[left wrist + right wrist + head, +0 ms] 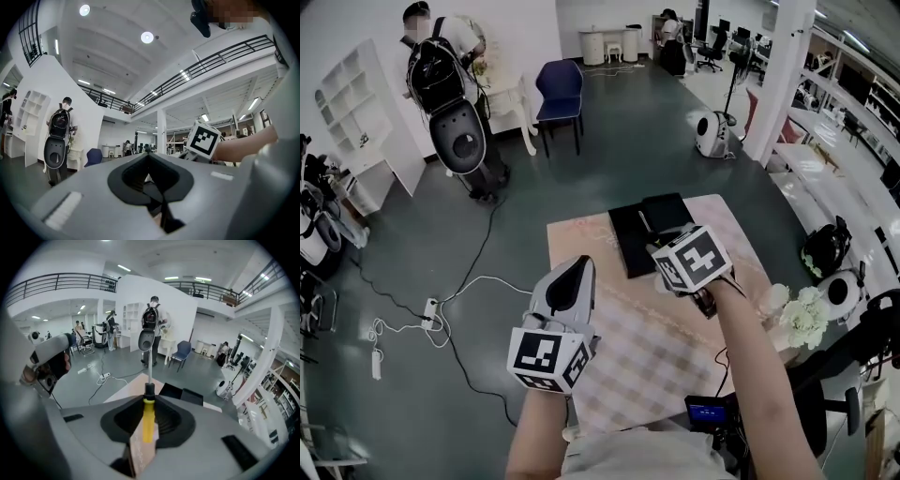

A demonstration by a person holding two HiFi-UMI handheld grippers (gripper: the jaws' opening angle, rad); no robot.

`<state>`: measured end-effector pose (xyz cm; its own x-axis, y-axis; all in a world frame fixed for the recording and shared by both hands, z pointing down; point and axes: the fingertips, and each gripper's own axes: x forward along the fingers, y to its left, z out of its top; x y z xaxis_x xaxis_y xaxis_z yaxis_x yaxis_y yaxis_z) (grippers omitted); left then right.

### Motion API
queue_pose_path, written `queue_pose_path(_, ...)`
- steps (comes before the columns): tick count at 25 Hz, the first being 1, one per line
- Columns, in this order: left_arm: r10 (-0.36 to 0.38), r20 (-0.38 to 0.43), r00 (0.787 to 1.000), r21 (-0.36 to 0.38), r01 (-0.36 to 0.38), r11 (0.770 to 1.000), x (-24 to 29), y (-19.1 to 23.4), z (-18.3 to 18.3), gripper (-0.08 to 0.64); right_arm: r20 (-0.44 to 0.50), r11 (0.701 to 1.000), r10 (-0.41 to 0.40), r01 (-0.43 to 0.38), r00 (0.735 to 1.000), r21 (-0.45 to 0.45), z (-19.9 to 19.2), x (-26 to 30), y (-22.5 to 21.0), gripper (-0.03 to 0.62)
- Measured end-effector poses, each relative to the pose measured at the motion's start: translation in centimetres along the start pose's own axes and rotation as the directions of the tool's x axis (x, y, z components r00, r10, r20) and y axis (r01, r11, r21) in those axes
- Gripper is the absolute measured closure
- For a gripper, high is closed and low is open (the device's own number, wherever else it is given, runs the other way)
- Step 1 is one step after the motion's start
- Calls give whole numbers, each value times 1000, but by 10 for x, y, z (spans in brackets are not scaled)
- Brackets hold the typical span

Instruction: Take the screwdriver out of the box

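The right gripper (148,416) has its jaws narrowed onto a screwdriver (148,404). They grip its bright yellow handle, while a black collar and a thin metal shaft stick out forward. The tool is held in the air above the table (647,347), clear of the box. The left gripper (151,183) is alongside with its jaws together and nothing between them. Beyond them, the open black box (649,236) lies on the table's pale checked cloth. Farther off stand a blue chair (559,89) and a person wearing a backpack (441,66).
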<state>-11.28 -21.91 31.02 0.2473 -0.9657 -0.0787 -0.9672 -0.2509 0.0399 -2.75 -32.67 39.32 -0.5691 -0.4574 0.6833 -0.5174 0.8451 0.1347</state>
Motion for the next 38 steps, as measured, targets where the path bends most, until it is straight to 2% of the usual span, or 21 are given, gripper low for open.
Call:
queue_pose_path(6, -18, 26, 999, 7, 18, 1000, -9, -3, 12, 551, 161, 998, -57, 56, 985, 9, 10, -46, 15, 509)
queue_pose_path(11, -35, 43, 998, 12, 35, 999, -16, -11, 19, 549, 269, 991, -135, 136, 954, 17, 10, -83, 21, 509)
queue_pose_path(15, -41, 57, 998, 20, 40, 999, -24, -11, 26, 549, 357, 979, -206, 193, 911, 73, 5, -107, 21, 509)
queue_pose_path(20, -27, 83, 996, 42, 24, 999, -32, -11, 33, 549, 467, 959, -284, 258, 837, 121, -5, -143, 18, 509)
queue_pose_path(24, -19, 104, 994, 88, 10, 996, -37, -13, 38, 549, 503, 936, -349, 319, 791, 148, -19, -174, 14, 509)
queue_pose_path(28, -10, 132, 991, 103, -3, 995, -41, -15, 49, 549, 518, 913, -405, 363, 754, 187, -30, -200, 15, 509)
queue_pose_path(36, 1, 175, 985, 109, -20, 994, -50, -3, 67, 549, 566, 894, -444, 387, 694, 226, -22, -218, 26, 509)
queue_pose_path(38, 5, 180, 984, 107, -24, 994, -52, 1, 71, 549, 569, 889, -452, 398, 687, 226, -18, -219, 28, 509)
